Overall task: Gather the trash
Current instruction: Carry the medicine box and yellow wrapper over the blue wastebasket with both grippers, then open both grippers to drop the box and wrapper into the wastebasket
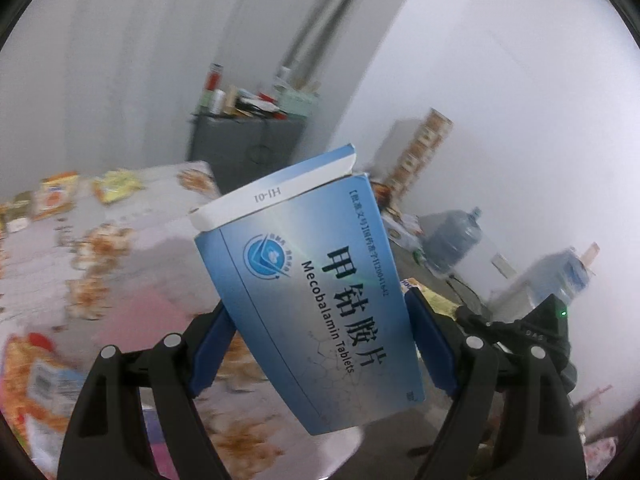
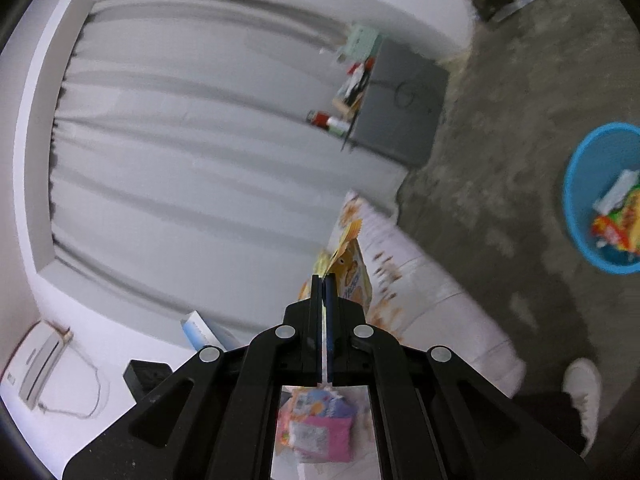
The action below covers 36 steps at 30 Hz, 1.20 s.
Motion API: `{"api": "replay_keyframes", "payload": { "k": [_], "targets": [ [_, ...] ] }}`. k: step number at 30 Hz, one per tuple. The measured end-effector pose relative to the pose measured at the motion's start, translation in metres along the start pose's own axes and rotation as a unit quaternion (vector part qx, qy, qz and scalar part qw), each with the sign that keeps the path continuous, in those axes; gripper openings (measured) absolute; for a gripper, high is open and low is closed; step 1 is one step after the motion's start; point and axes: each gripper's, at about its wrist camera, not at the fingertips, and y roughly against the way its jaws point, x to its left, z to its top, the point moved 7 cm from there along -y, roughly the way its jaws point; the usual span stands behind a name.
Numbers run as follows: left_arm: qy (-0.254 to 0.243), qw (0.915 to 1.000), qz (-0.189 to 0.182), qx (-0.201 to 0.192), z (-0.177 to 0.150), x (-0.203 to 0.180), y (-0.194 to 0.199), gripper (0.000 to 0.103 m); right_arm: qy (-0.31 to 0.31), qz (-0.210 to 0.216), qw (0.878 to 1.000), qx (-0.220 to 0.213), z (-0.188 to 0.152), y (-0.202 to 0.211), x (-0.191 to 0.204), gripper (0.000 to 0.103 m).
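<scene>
My left gripper [image 1: 320,344] is shut on a blue Mecobalamin Tablets box [image 1: 312,296] with its top flap open, held up above the table. My right gripper [image 2: 325,284] is shut on a thin snack wrapper; a pink and white piece [image 2: 316,428] hangs below the jaws and a yellow wrapper [image 2: 352,264] shows past the fingertips. A blue trash basket [image 2: 576,204] with wrappers in it stands on the floor at the right of the right wrist view. The box also shows small in the right wrist view [image 2: 200,332].
A table with a floral cloth [image 1: 132,248] carries several snack wrappers [image 1: 56,196]. A dark cabinet [image 1: 244,148] with bottles stands by the curtain. Water jugs [image 1: 456,240] and boxes stand along the wall. A white shoe [image 2: 584,396] is on the floor.
</scene>
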Motion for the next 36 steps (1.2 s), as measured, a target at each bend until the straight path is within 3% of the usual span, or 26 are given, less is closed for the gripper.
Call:
{"api": "replay_keyframes", "payload": {
  "k": [5, 10, 14, 22, 24, 25, 26, 27, 30, 36],
  "targets": [
    [-0.026, 0.9981, -0.039, 0.041, -0.004, -0.049, -0.048, 0.08, -0.027, -0.032, 0.998, -0.045, 0.02, 0.04, -0.039, 0.0],
    [-0.056, 0.9902, -0.07, 0.107, -0.02, -0.095, -0.114, 0.08, -0.068, -0.074, 0.991, -0.082, 0.036, 0.068, -0.091, 0.0],
    [-0.08, 0.9771, -0.073, 0.183, -0.048, -0.123, -0.184, 0.08, -0.112, -0.106, 0.983, -0.099, 0.044, 0.071, -0.14, 0.0],
    [-0.14, 0.9506, -0.049, 0.272, -0.099, -0.162, -0.301, 0.08, -0.193, -0.144, 0.963, -0.12, 0.065, 0.061, -0.231, 0.0],
    [-0.153, 0.9442, -0.048, 0.288, -0.109, -0.169, -0.33, 0.081, -0.209, -0.157, 0.956, -0.13, 0.072, 0.056, -0.253, 0.007],
    [-0.16, 0.9395, -0.043, 0.3, -0.115, -0.171, -0.346, 0.084, -0.221, -0.166, 0.952, -0.132, 0.075, 0.054, -0.267, 0.015],
    [-0.165, 0.9364, -0.029, 0.308, -0.12, -0.169, -0.361, 0.087, -0.233, -0.185, 0.946, -0.132, 0.076, 0.052, -0.284, 0.032],
    [-0.166, 0.9357, -0.019, 0.311, -0.125, -0.165, -0.369, 0.088, -0.239, -0.202, 0.941, -0.131, 0.075, 0.053, -0.296, 0.037],
    [-0.152, 0.9382, -0.003, 0.311, -0.13, -0.16, -0.388, 0.089, -0.257, -0.228, 0.931, -0.125, 0.066, 0.057, -0.316, 0.039],
    [-0.131, 0.9421, -0.023, 0.308, -0.128, -0.158, -0.373, 0.089, -0.236, -0.24, 0.933, -0.125, 0.042, 0.079, -0.306, 0.041]
  ]
}}
